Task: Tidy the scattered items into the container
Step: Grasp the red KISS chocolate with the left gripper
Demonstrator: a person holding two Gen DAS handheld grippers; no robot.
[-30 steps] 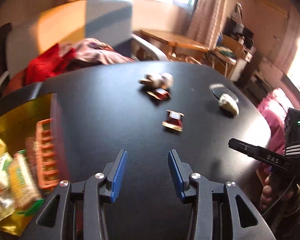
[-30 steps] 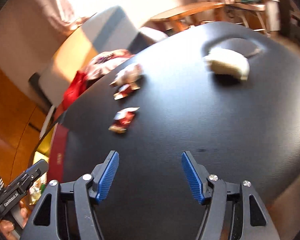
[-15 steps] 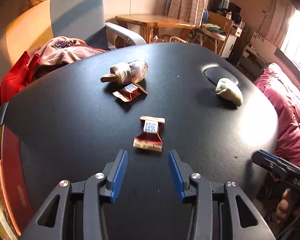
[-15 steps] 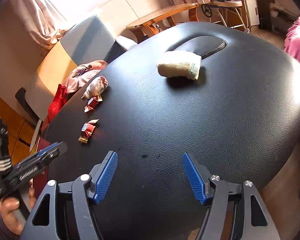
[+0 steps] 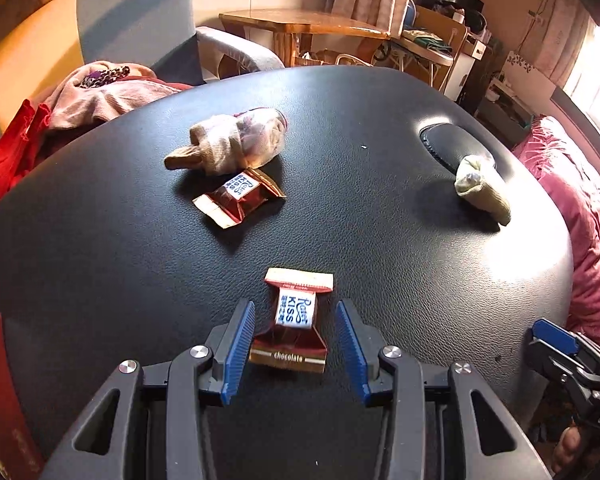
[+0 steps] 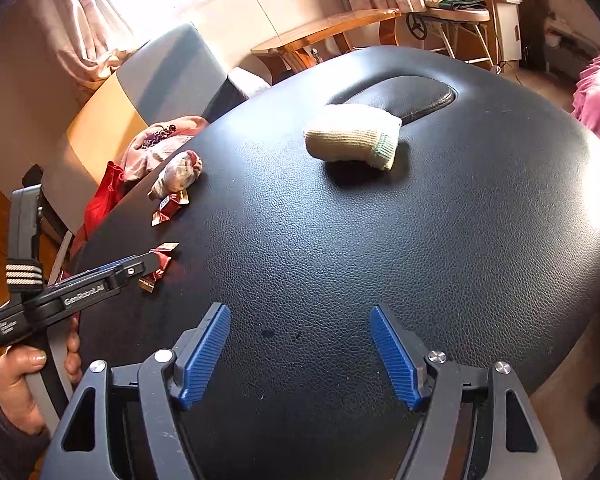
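Observation:
My left gripper [image 5: 296, 320] is open, its blue pads on either side of a red chocolate wrapper [image 5: 294, 322] lying on the black table [image 5: 100, 260]. A second red wrapper [image 5: 238, 196] and a rolled brown sock [image 5: 232, 144] lie farther back. A cream sock [image 5: 482, 188] lies at the right. My right gripper [image 6: 300, 328] is open and empty above the table's near edge; the cream sock [image 6: 352, 140] lies ahead of it. The left gripper [image 6: 100, 284] shows at the left with the wrapper [image 6: 158, 266] at its tip. The container is not in view.
A grey armchair [image 5: 140, 32] with pink and red clothes [image 5: 100, 92] stands behind the table. A wooden table [image 5: 300, 24] and shelves are farther back. Pink bedding [image 5: 580, 220] lies at the right. An oval dent [image 6: 404, 94] marks the table top.
My left gripper has swung away from the container at the left and moved forward until its open pads flank the nearest chocolate wrapper. My right gripper has drawn back a little.

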